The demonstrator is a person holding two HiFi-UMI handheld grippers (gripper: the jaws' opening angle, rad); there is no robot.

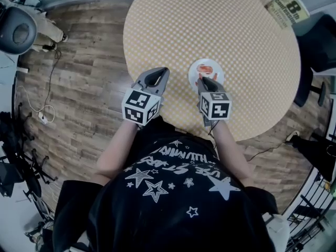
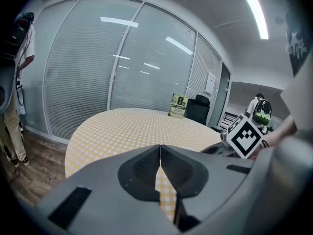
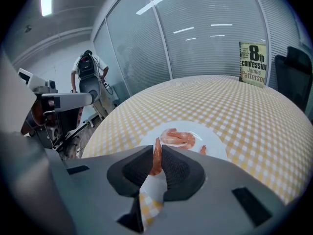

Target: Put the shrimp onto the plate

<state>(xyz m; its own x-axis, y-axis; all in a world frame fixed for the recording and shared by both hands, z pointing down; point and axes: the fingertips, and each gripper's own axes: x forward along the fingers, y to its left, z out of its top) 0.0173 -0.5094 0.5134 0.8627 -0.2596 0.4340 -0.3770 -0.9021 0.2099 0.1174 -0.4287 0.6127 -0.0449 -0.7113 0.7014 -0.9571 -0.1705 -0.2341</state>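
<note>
At our far left a grey office chair [image 1: 18,31] stands on the wooden floor [image 1: 89,62], with white cables [image 1: 44,112] trailing below it. Next comes our left gripper [image 1: 160,72], poised over the near left edge of the round table [image 1: 231,30] in its yellow checked cloth. In the left gripper view its jaws meet at the tips with nothing between them, and only cloth shows through the slit below. Just to its right sits the white plate [image 1: 215,77], near the table's front edge. A second shrimp [image 3: 178,138] lies curled on the middle of the plate, and a small orange piece shows beside it. Our right gripper [image 3: 157,153] hangs over the plate's near rim. Its pads are drawn in narrow and clamp a shrimp [image 3: 156,155] that stands upright between them, its tip poking above the pads. Farther right, at the table's far edge, a book [image 1: 286,8] stands upright, and a dark chair [image 1: 320,41] sits just beyond the table.
</note>
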